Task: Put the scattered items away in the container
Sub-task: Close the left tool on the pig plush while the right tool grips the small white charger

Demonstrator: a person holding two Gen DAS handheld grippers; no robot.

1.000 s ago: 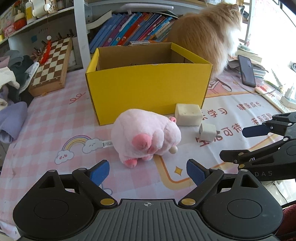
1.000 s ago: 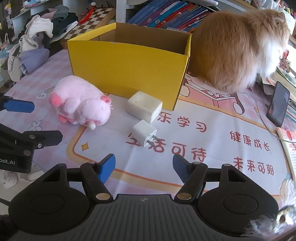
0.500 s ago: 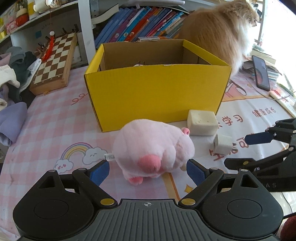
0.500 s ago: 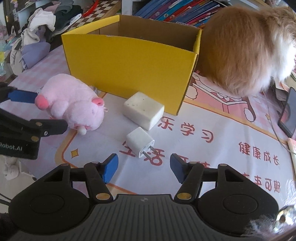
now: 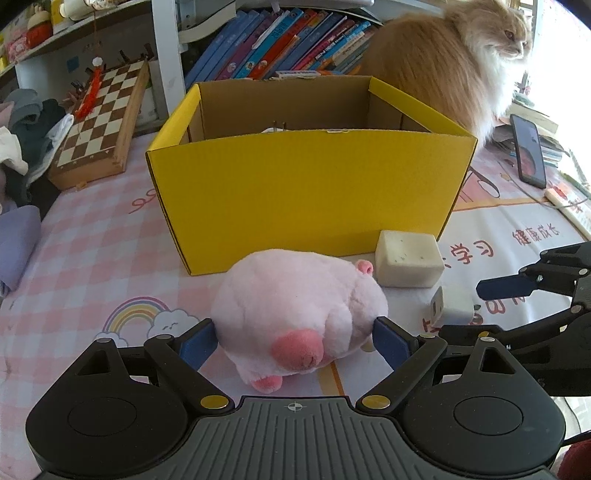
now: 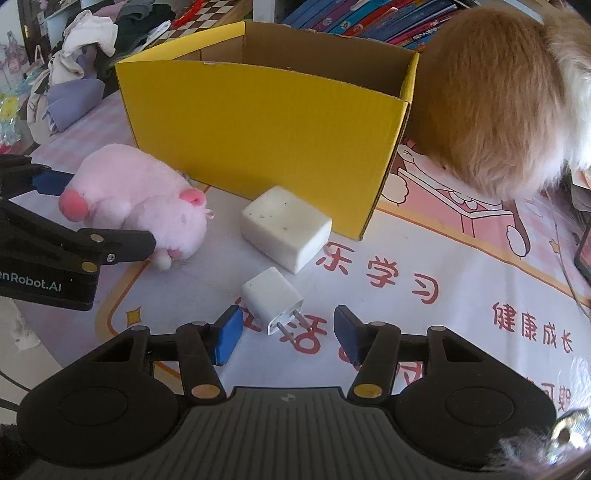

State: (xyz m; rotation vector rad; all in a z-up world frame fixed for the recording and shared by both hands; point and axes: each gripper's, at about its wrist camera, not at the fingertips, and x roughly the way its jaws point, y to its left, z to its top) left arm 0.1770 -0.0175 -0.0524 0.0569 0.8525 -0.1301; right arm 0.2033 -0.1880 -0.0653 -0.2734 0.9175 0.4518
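Still, 3 items lie on the mat in front of the box (image 5: 310,192): plush (image 5: 295,314), block (image 5: 408,264), plug (image 6: 271,301). The left gripper (image 5: 295,341) straddles the plush, fingers spread; the right gripper (image 6: 286,336) hangs open before the plug. Most tidying seemingly remains.

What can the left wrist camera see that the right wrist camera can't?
Only the left wrist view shows the cat's face, the rainbow drawing on the mat, and the left gripper open with the pink plush pig between its fingers. Only the right wrist view shows the small white charger's prongs and the right gripper open just in front of that charger. Both show the yellow box, the pig, the bigger white block and the chessboard.
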